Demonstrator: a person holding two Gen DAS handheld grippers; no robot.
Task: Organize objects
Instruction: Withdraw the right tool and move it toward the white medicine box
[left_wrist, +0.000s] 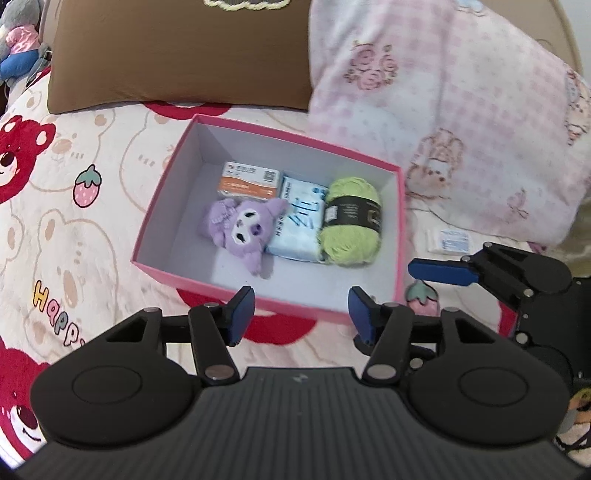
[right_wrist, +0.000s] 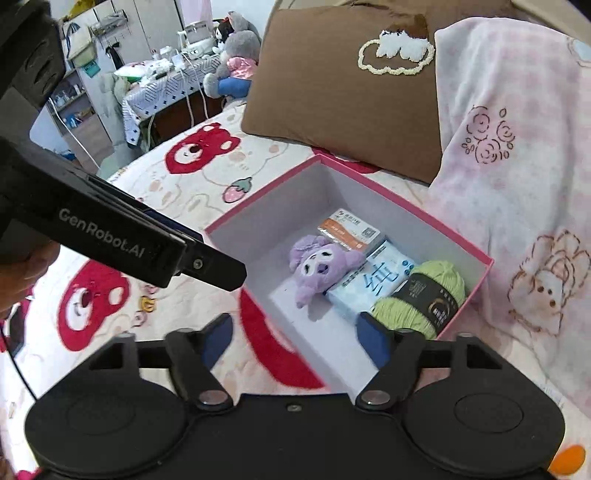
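Observation:
A pink box (left_wrist: 207, 282) with a white inside sits open on the bed; it also shows in the right wrist view (right_wrist: 480, 275). Inside lie a purple plush toy (left_wrist: 242, 227) (right_wrist: 319, 267), an orange-and-white pack (left_wrist: 249, 181) (right_wrist: 351, 229), a pale blue tissue pack (left_wrist: 299, 221) (right_wrist: 369, 284) and a green yarn ball (left_wrist: 351, 221) (right_wrist: 424, 299). My left gripper (left_wrist: 301, 314) is open and empty over the box's near wall. My right gripper (right_wrist: 297, 341) is open and empty at the box's near right corner; it also shows in the left wrist view (left_wrist: 441, 273).
A brown pillow (left_wrist: 177, 55) lies behind the box and a pink patterned quilt (left_wrist: 461, 110) to its right. A small white packet (left_wrist: 448, 242) lies on the bear-print sheet right of the box. A plush toy (right_wrist: 232, 66) and a cluttered table stand beyond the bed.

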